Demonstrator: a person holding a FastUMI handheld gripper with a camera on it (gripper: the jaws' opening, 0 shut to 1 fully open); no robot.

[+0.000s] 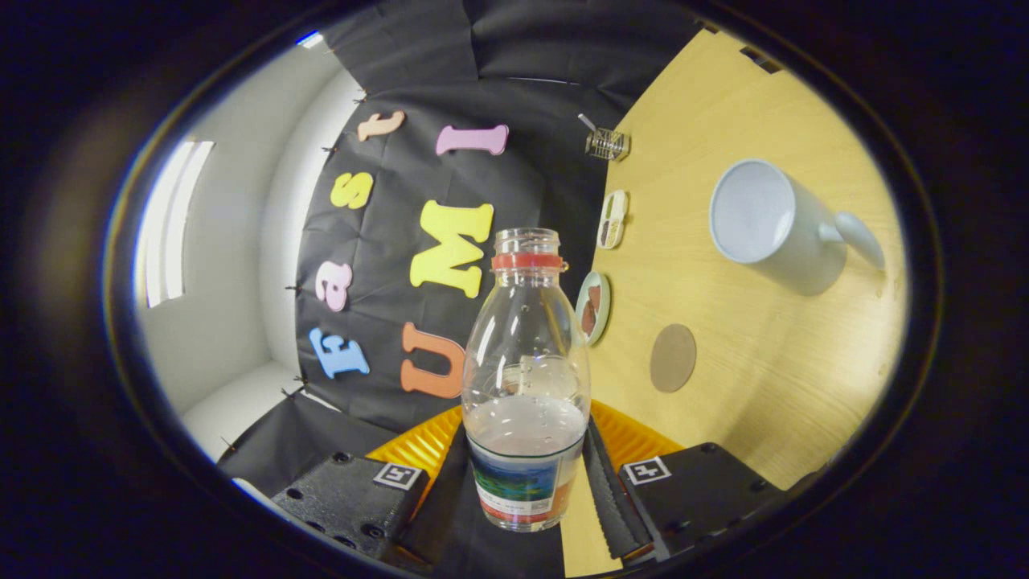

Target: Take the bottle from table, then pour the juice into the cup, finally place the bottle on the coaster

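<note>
My gripper (524, 474) is shut on a clear plastic bottle (524, 378), both fingers pressing its labelled lower part. The bottle has a red neck ring, no cap, and a little pale liquid low inside. The whole view is rolled sideways, so the wooden table (748, 418) stands like a wall to the right of the bottle. A white mug (764, 215) with a handle sits on that table, well beyond and to the right of the bottle's mouth, its opening facing me. A round brown coaster (673, 357) lies on the table between the bottle and the mug.
A small round dish (594, 306) and an oval dish (613, 218) with brown contents lie along the table's far edge by the black cloth wall. A small wire holder (606, 144) stands further along that edge. White walls and a window lie beyond the cloth.
</note>
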